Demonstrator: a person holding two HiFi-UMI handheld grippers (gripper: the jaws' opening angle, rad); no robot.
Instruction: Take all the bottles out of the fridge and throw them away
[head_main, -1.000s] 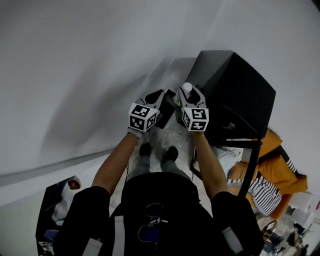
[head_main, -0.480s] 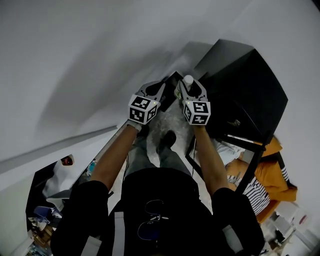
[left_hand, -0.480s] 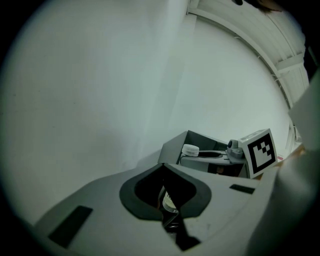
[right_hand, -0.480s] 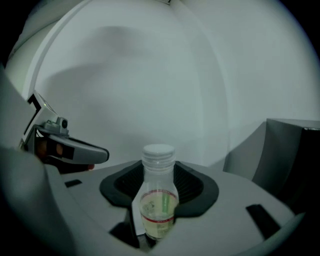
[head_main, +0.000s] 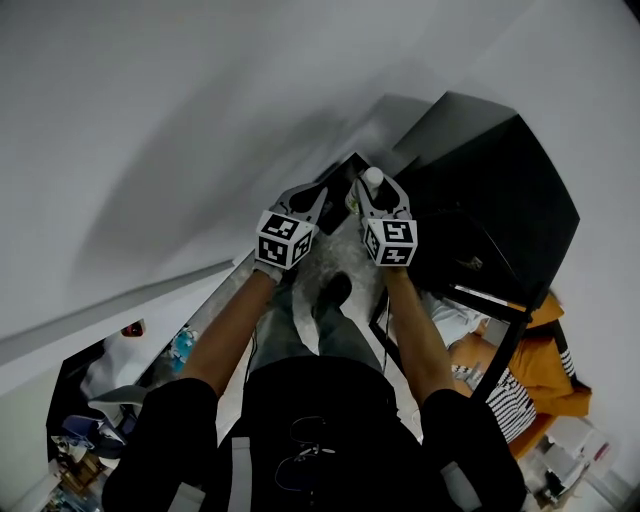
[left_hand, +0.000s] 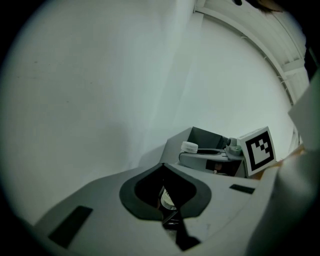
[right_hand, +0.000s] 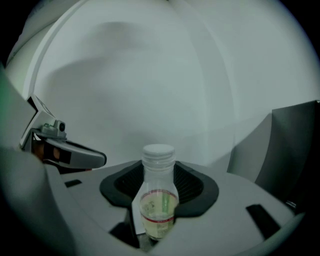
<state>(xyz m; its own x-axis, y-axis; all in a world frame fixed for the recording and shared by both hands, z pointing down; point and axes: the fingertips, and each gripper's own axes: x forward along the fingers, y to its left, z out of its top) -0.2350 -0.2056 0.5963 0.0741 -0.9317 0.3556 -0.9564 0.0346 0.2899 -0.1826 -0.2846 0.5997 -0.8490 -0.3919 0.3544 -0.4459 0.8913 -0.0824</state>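
While the right gripper clamps a small clear bottle upright, just short of the open bin, the left gripper is closed on nothing. The disposal step appears to be in hand. The next move calls for centring the bottle over the bin's rim, then releasing it.

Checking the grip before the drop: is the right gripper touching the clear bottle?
Touching. The right gripper view shows the right gripper with its pads pressed on both sides of the clear white-capped bottle, with no gap.
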